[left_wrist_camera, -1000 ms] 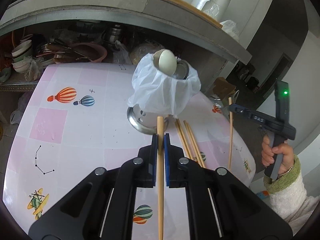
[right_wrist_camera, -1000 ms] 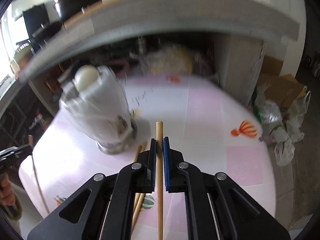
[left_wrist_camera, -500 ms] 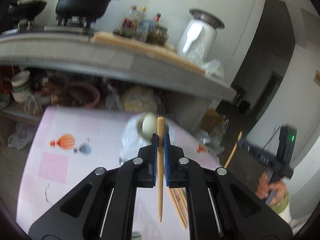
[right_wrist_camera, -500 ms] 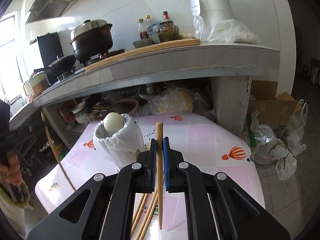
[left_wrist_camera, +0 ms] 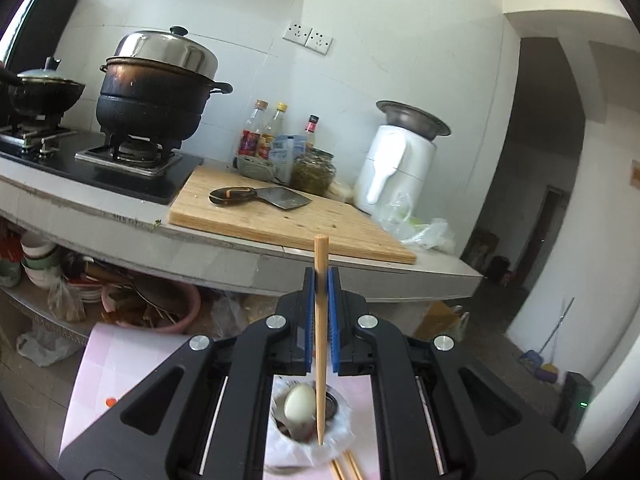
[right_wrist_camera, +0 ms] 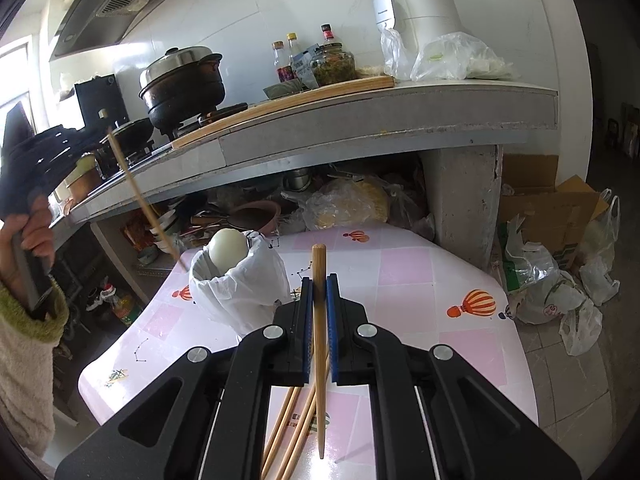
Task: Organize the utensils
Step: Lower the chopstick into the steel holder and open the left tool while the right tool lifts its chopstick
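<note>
My left gripper (left_wrist_camera: 320,280) is shut on a wooden chopstick (left_wrist_camera: 320,344) held upright. Its thin tip hangs just over the steel utensil holder (left_wrist_camera: 332,404), which is wrapped in a white plastic bag and holds a white spoon (left_wrist_camera: 299,402). In the right wrist view that same chopstick (right_wrist_camera: 140,196) slants down toward the holder's (right_wrist_camera: 240,292) left rim. My right gripper (right_wrist_camera: 319,284) is shut on a second chopstick (right_wrist_camera: 319,332), tip down, above several loose chopsticks (right_wrist_camera: 288,432) lying on the pink-patterned table (right_wrist_camera: 420,280).
Behind the table runs a concrete counter (right_wrist_camera: 380,136) with a gas stove, pots, a cutting board with a cleaver (left_wrist_camera: 260,198), bottles and a white appliance (left_wrist_camera: 396,172). Bowls and basins fill the shelf below. Plastic bags and a cardboard box (right_wrist_camera: 552,216) lie on the floor at right.
The left gripper rose from the table with its chopstick and tilted up; the stick now hangs over the holder. The right gripper lifted its chopstick slightly, then held still.
</note>
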A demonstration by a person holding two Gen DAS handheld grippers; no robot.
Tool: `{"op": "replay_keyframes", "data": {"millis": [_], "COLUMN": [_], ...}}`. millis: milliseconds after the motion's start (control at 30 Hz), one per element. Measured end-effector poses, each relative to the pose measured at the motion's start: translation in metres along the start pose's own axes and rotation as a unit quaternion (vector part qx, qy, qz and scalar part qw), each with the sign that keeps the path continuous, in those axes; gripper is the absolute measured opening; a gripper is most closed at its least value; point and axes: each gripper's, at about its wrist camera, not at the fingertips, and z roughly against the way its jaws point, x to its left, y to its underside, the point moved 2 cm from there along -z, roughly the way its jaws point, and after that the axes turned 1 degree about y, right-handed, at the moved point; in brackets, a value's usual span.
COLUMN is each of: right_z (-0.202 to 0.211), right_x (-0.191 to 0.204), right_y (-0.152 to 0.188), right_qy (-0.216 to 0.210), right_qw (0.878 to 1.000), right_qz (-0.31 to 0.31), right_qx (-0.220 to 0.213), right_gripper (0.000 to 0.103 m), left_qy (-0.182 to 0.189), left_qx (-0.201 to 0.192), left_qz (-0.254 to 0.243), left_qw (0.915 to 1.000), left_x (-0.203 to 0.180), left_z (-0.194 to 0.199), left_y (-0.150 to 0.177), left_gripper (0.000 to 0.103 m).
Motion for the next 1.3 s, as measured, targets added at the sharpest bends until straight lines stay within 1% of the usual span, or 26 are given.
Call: {"op": "replay_keyframes", "data": {"millis": [100, 400, 633, 800, 967, 1100, 1167, 1200, 1233, 1300], "right_z": [-0.003, -0.011, -0.01, -0.009, -0.003, 0.003, 0.007, 0.008, 0.01, 0.013], "right_x": [-0.002, -0.003, -0.003, -0.001, 0.003, 0.007, 0.008, 0.009, 0.011, 0.014], "right_y": [0.001, 0.003, 0.003, 0.004, 0.002, 0.0, -0.002, -0.004, -0.006, -0.011], "right_qy": [-0.002, -0.006, -0.012, -0.016, -0.015, -0.012, -0.01, -0.01, -0.01, -0.012], "right_qw": [1.0, 1.0, 1.0, 1.0, 1.0, 1.0, 1.0, 1.0, 1.0, 1.0], "right_qz": [-0.002, -0.002, -0.006, -0.009, -0.004, 0.001, 0.004, 0.005, 0.007, 0.01], "right_qx": [0.003, 0.01, 0.01, 0.011, 0.006, 0.001, -0.002, -0.003, -0.006, -0.01], "right_gripper": [0.007, 0.007, 0.007, 0.007, 0.007, 0.007, 0.007, 0.007, 0.007, 0.007], "left_qy": [-0.019, -0.046, -0.039, -0.037, -0.048, -0.054, -0.055, -0.056, -0.057, -0.058], "left_qx": [0.002, 0.02, 0.04, 0.068, 0.095, 0.106, 0.114, 0.117, 0.117, 0.111], "left_qz": [-0.016, -0.042, -0.043, -0.052, -0.05, -0.048, -0.045, -0.042, -0.041, -0.036], "left_qw": [0.9997, 0.9979, 0.9975, 0.9956, 0.9931, 0.9917, 0.991, 0.9907, 0.9906, 0.9914], "left_x": [0.002, 0.018, 0.026, 0.026, 0.028, 0.028, 0.029, 0.03, 0.031, 0.032], "left_z": [-0.023, -0.064, -0.073, -0.079, -0.086, -0.088, -0.089, -0.088, -0.088, -0.084], "left_y": [0.005, 0.043, 0.07, 0.094, 0.113, 0.121, 0.123, 0.124, 0.123, 0.121], "left_gripper": [0.006, 0.006, 0.006, 0.006, 0.006, 0.006, 0.008, 0.017, 0.03, 0.038]}}
